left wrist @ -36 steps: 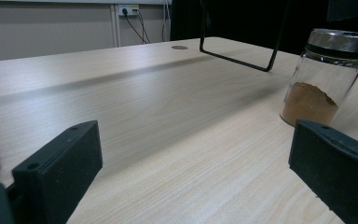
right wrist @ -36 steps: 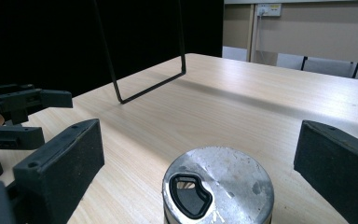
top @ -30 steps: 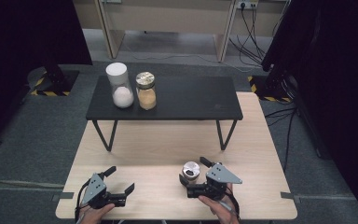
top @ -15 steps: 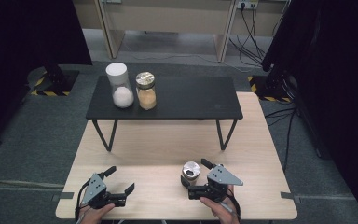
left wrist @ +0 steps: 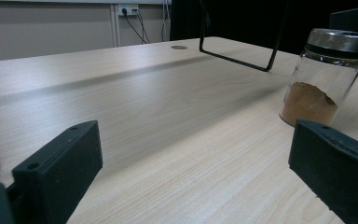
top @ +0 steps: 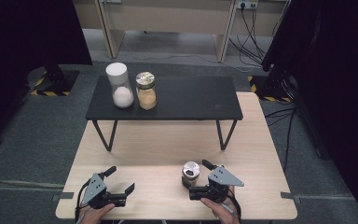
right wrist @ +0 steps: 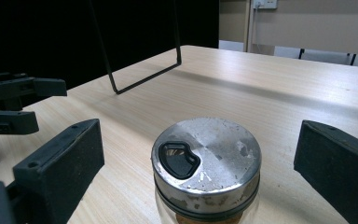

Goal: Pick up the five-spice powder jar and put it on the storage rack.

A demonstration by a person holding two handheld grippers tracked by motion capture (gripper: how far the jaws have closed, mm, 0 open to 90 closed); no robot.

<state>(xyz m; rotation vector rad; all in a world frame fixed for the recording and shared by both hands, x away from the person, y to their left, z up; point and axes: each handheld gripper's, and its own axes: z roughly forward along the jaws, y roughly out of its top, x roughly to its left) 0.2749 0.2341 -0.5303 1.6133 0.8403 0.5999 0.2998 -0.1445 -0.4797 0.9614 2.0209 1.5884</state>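
A small glass jar [top: 190, 173] with a worn metal shaker lid [right wrist: 207, 161] and brown powder inside stands on the light wooden table [top: 168, 144] near the front. My right gripper [top: 197, 180] is open, with one jaw on each side of the jar and neither touching it; in the right gripper view [right wrist: 200, 186] the lid sits between the two pads. My left gripper [top: 121, 179] rests open on the table at the front left with nothing between its jaws. In the left gripper view [left wrist: 196, 186] the jar [left wrist: 326, 79] stands off to the right.
A low black metal-legged table [top: 186, 100] stands on the far half of the wooden table. On its left end are a white-lidded jar of white powder [top: 120, 86] and a jar of tan powder [top: 145, 91]. My left gripper [right wrist: 14, 107] shows at the left of the right gripper view.
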